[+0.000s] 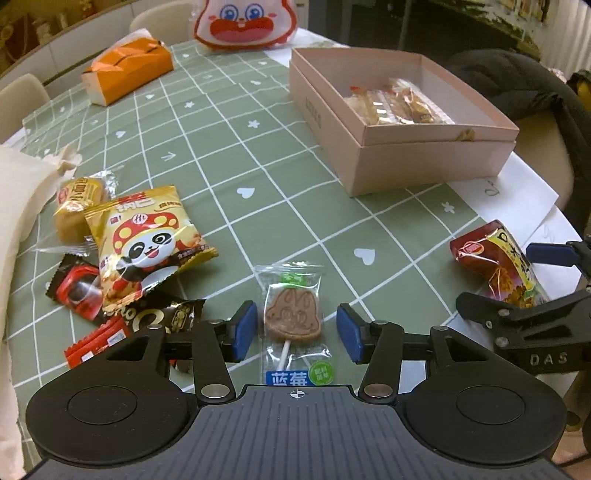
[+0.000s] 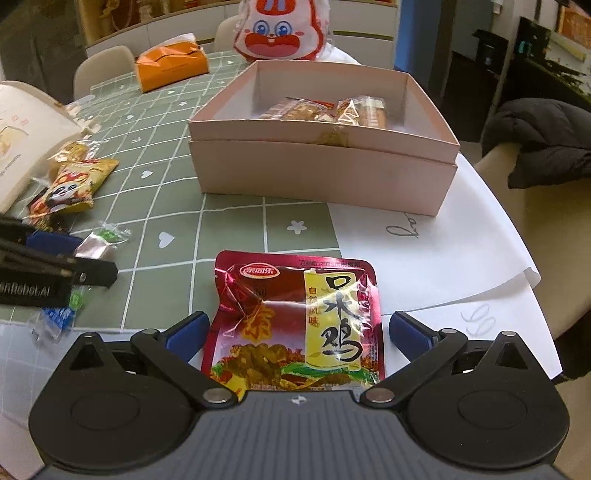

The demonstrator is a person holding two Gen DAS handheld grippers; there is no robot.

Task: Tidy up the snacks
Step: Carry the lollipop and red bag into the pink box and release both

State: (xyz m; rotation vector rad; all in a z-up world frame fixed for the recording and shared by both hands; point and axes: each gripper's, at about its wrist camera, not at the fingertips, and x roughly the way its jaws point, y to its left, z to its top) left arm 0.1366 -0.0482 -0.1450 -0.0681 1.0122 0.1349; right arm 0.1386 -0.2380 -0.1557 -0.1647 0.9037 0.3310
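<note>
Snacks lie spread over a worktop point(image 1: 280, 155) under a green checked cloth. Left wrist view, nearest first: the left hand-held gripper point(image 1: 297, 332) has its blue pads spread apart, and a wrapped lollipop point(image 1: 292, 314) lies flat on the cloth between them, with a clear gap on each side. No pad presses on it. At 9 o'clock from the lollipop sits a heap of small packets, topped by a yellow panda packet point(image 1: 147, 240), with a cream cloth bag point(image 1: 18, 206) at the frame's left edge. At 3 o'clock lies a red chicken snack pouch point(image 1: 491, 258), with the right hand-held gripper point(image 2: 295, 330) around it.

Right wrist view: the right hand-held gripper stands wide open. The red pouch lies flat between its pads, which flank it closely without clamping. The pouch straddles the cloth's edge and a white paper sheet point(image 2: 461, 236).

Toward 12 o'clock the cloth is bare between the lollipop and a pink open box point(image 1: 402, 158), which already holds a few wrapped snacks point(image 1: 399, 105). The box sits near the worktop's right edge; the white sheet reaches that curved rim. Farther, at 11 o'clock, lies an orange tissue pack point(image 1: 129, 70), and at 12 o'clock a rabbit-face bag point(image 1: 245, 22) stands at the far edge.
</note>
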